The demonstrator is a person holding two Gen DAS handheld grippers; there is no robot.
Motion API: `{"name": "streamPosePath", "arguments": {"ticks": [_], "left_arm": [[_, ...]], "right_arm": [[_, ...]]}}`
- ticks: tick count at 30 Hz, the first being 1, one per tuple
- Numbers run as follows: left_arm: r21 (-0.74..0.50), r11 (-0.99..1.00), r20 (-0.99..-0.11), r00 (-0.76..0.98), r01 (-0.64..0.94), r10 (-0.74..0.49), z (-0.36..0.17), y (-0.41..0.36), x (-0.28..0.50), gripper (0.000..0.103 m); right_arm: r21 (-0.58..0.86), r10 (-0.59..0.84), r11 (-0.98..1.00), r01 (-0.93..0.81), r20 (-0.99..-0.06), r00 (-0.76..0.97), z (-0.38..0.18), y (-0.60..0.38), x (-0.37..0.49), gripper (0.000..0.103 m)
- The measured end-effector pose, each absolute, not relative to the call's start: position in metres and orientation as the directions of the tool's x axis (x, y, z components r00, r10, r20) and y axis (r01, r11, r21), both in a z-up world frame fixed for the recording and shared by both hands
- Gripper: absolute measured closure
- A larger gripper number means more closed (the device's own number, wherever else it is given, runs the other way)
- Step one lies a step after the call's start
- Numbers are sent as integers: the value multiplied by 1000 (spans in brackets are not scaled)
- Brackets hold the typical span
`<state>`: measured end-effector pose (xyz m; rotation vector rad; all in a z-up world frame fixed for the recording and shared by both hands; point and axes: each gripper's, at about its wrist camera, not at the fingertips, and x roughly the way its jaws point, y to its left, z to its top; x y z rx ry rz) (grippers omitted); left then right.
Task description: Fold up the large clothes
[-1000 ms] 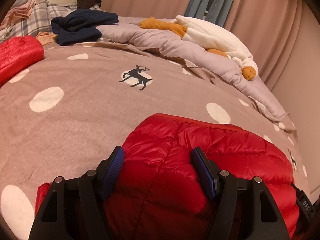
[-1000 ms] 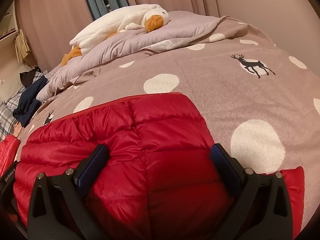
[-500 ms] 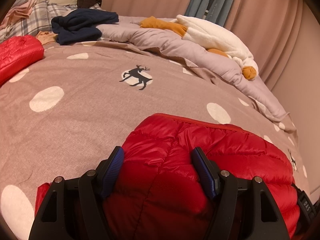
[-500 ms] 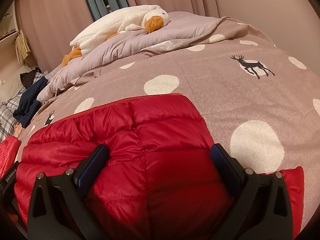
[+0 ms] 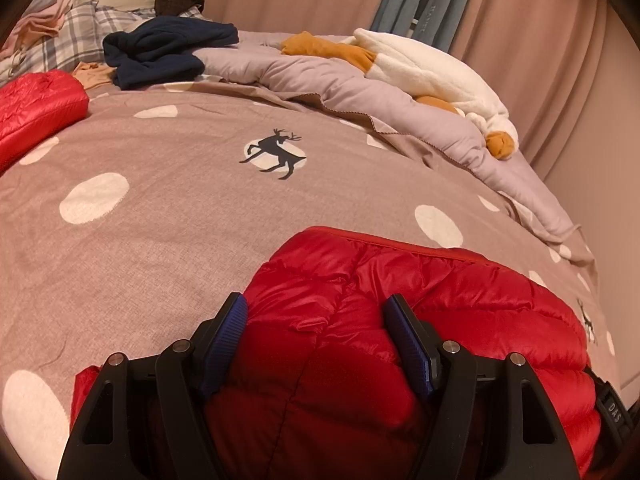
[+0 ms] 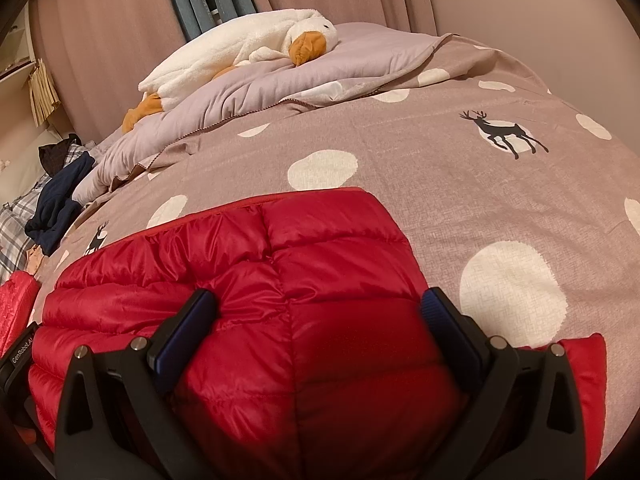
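A red quilted puffer jacket point(image 5: 460, 304) point(image 6: 320, 248) lies bunched on the dotted bed cover, close under both cameras. My left gripper point(image 5: 318, 322) straddles the jacket's left part. Its blue pads point(image 5: 230, 324) press into a puffed-up fold, which wrinkles between them. My right gripper point(image 6: 318, 308) stands wide over the jacket's right part, with padding bulging between its fingers and no pinch showing. A red corner point(image 6: 582, 364) sticks out to the right of the right gripper. The jacket's near edge is hidden under the grippers.
A second red padded garment point(image 5: 36, 100) lies at the far left. Beyond it are a navy garment point(image 5: 160, 52), plaid bedding point(image 5: 72, 28), a rumpled lilac quilt point(image 5: 320, 80) and a white plush goose point(image 6: 240, 52). Curtains and a wall close the far side.
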<state>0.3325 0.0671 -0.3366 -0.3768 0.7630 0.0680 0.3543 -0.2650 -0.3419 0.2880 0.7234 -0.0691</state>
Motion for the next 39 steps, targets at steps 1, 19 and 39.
{"name": "streamPosePath", "arguments": {"ticks": [1, 19, 39], "left_arm": [[-308, 931, -686, 724, -195, -75, -337, 67, 333, 32], [-328, 923, -680, 728, -201, -83, -328, 76, 320, 26], [-324, 884, -635, 770, -338, 61, -280, 118, 243, 12]], "right_arm": [[236, 37, 958, 162, -662, 749, -342, -265, 354, 0], [199, -6, 963, 184, -665, 747, -336, -261, 350, 0], [102, 71, 995, -10, -619, 782, -285, -189, 293, 0]]}}
